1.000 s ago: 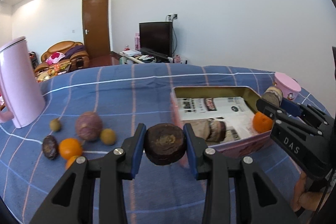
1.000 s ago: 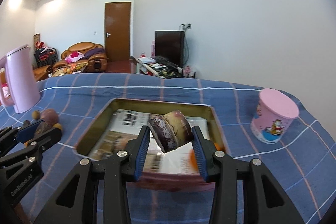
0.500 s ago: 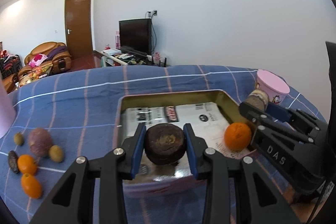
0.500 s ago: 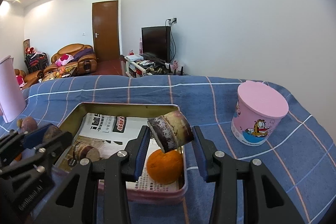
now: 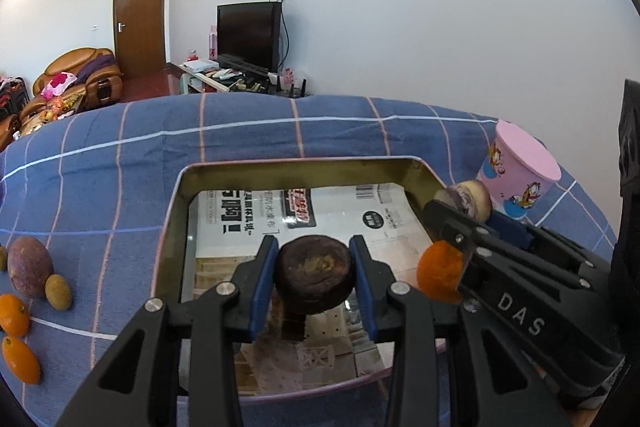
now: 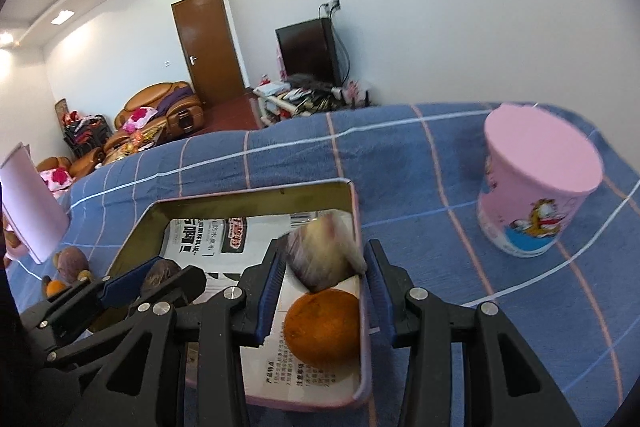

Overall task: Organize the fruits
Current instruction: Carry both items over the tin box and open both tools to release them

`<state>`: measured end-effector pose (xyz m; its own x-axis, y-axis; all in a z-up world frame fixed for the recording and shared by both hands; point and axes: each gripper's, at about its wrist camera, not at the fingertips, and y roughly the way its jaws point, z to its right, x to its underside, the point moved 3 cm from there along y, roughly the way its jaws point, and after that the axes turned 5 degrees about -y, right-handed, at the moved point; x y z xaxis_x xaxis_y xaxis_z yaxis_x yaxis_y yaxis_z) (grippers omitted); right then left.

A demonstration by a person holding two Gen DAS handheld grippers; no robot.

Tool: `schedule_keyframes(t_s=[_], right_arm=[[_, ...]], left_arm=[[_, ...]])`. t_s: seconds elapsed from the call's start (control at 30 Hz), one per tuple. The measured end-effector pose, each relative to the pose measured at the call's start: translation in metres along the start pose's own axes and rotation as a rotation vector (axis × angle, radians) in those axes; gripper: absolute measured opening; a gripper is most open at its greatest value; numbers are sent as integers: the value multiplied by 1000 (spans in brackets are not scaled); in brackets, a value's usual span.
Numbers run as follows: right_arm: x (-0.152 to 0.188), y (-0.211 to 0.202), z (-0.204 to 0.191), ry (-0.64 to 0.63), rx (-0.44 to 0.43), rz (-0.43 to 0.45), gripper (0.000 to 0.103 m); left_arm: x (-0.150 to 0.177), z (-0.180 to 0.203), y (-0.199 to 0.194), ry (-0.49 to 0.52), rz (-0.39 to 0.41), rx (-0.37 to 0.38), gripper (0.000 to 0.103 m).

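Both my hand-held grippers carry fruit over the tin.
My left hand-held gripper [image 5: 313, 275] clamps a dark fruit [image 5: 314, 279]; my right hand-held gripper [image 6: 325, 269] pinches a pale fruit [image 6: 326, 255] above an orange [image 6: 324, 323] in the tin [image 5: 176, 203]; pink cup [image 6: 538, 183] beyond.

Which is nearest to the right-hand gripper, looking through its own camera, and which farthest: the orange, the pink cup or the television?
1. Orange: in the tin, just below the right gripper.
2. Pink cup: on the cloth, off to the right.
3. Television: far back, against the wall.
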<state>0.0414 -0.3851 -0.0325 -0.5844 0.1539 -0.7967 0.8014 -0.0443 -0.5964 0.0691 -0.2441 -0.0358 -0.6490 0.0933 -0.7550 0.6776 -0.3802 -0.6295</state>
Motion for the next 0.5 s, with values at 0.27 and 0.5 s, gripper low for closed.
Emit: schedule_keyframes(t_s=[0.27, 0.5], right_arm=[[0, -1, -4, -12, 15, 18, 44], [0, -4, -5, -18, 12, 32, 44]], left_arm=[[4, 5, -10, 54, 34, -38, 38], [2, -4, -5, 15, 13, -44, 41]])
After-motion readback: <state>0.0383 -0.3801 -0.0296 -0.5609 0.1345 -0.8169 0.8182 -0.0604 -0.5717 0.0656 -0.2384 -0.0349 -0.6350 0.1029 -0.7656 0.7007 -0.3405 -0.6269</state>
